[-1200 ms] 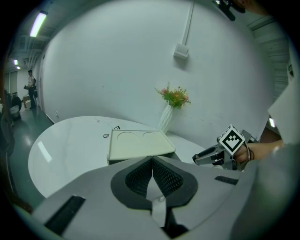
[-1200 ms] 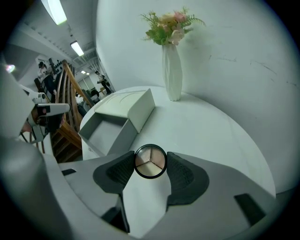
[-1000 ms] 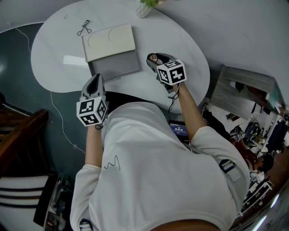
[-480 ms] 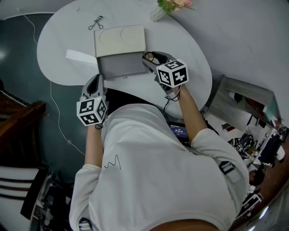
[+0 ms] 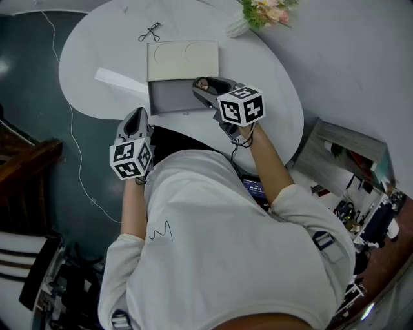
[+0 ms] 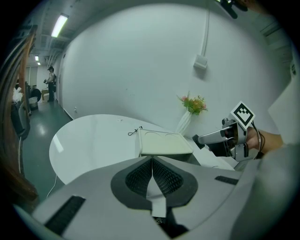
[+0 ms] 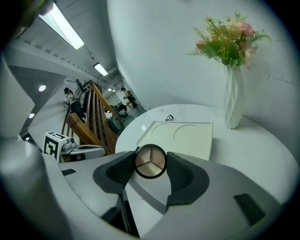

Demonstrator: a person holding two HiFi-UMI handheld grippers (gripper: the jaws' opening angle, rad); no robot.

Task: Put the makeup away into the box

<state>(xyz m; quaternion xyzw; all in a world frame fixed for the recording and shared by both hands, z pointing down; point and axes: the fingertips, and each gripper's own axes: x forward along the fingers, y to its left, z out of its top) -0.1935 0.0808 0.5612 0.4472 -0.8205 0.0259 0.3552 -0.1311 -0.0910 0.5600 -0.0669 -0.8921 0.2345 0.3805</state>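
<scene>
The box lies open on the white table (image 5: 258, 71), its cream lid (image 5: 182, 60) laid back behind the grey base (image 5: 169, 98). My right gripper (image 5: 202, 84) hovers at the base's right edge, shut on a round compact (image 7: 150, 161) with three brownish shades. The cream lid (image 7: 180, 137) lies just beyond that compact. My left gripper (image 5: 134, 121) hangs over the table's near edge in front of the box, its jaws shut with nothing in them (image 6: 152, 172). An eyelash curler (image 5: 150, 31) lies behind the lid.
A white vase of flowers (image 5: 258, 14) stands at the table's back right. A white strip (image 5: 119, 80) lies left of the box. A cable (image 5: 76, 155) runs down off the table's left side. Shelving (image 5: 342, 148) stands to the right.
My right gripper has carried the compact left and away from me, from right of the box to the grey base's right edge. The left gripper stays by the near edge.
</scene>
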